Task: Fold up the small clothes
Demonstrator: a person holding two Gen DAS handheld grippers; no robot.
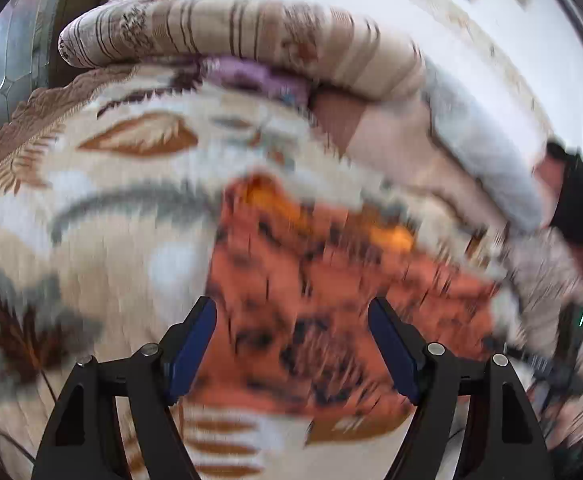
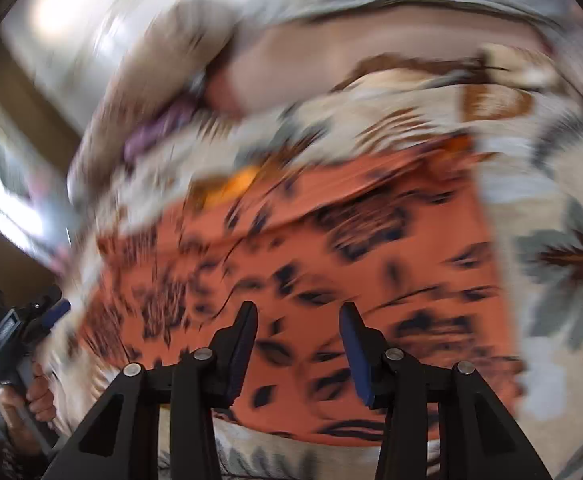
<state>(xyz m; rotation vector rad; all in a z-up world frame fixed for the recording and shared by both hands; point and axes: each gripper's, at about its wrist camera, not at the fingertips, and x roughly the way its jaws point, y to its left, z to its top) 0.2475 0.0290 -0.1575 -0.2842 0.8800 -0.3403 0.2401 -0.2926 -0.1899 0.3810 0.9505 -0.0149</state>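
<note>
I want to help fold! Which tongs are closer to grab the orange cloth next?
Probably the right tongs: they hang open directly over the orange patterned cloth. The left tongs, also open, sit nearer its edge.

Bright daylight — heavy motion blur, fisheye-warped edges

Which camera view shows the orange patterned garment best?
The right wrist view: the orange garment fills the middle, lying on the leaf-print blanket, most edges visible. The left wrist view shows it more blurred and partly behind the open left gripper.

both wrist views close above, sharing orange garment [image 1: 323,280] [image 2: 311,248]
</note>
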